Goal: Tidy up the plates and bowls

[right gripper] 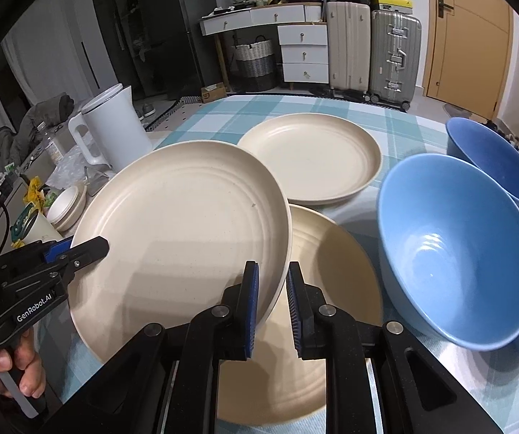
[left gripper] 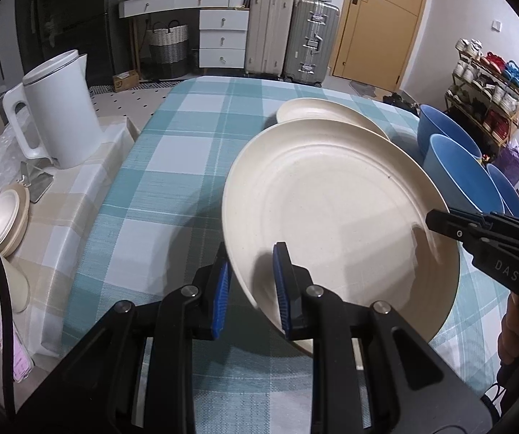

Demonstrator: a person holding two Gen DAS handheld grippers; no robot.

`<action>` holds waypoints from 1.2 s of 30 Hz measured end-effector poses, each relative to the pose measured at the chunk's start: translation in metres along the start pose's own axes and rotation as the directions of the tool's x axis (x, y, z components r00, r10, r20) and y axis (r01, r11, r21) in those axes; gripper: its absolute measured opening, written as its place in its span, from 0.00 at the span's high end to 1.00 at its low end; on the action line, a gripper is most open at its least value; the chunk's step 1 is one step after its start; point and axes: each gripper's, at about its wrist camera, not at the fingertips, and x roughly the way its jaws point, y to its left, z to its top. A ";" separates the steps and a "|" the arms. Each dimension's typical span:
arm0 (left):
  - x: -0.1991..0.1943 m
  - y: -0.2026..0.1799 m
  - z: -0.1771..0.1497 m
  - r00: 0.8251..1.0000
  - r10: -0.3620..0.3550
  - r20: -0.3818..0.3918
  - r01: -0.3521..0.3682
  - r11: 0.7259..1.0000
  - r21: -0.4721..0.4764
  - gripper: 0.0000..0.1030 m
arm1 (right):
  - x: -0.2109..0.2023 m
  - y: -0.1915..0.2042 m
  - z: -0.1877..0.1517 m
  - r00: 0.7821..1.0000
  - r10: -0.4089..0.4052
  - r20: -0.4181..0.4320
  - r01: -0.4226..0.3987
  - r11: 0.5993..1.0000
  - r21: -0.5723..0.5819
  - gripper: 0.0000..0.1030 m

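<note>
I'm carrying the plate [right gripper: 180, 224], left gripper [left gripper: 252, 289] and right gripper [right gripper: 273, 307] both clamped on its rim; next I'm lowering it onto the lower plate [right gripper: 335, 289].

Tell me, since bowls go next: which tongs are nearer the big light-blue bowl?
Right. The right tongs grip the raised cream plate beside the big light-blue bowl; the left tongs hold its far rim.

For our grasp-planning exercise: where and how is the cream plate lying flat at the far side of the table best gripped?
Grip the far plate by its raised rim on the near edge, coming in low from the front, one finger over the lip and one under. It lies flat, so only the thin upturned rim offers a hold.
</note>
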 end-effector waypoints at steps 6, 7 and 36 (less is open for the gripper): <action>0.006 -0.010 -0.003 1.000 -0.012 -0.015 0.013 0.999 0.030 0.82 | -0.004 -0.007 -0.011 1.000 -0.024 0.001 0.024 1.000 0.011 0.83; 0.007 -0.012 -0.004 1.000 -0.012 -0.017 0.013 0.999 0.035 0.82 | -0.004 -0.007 -0.013 1.000 -0.027 -0.002 0.027 1.000 0.015 0.83; 0.049 -0.062 -0.014 0.997 -0.015 -0.080 0.028 0.986 0.163 0.81 | -0.005 -0.040 -0.046 0.986 -0.162 -0.033 0.164 0.984 0.076 0.81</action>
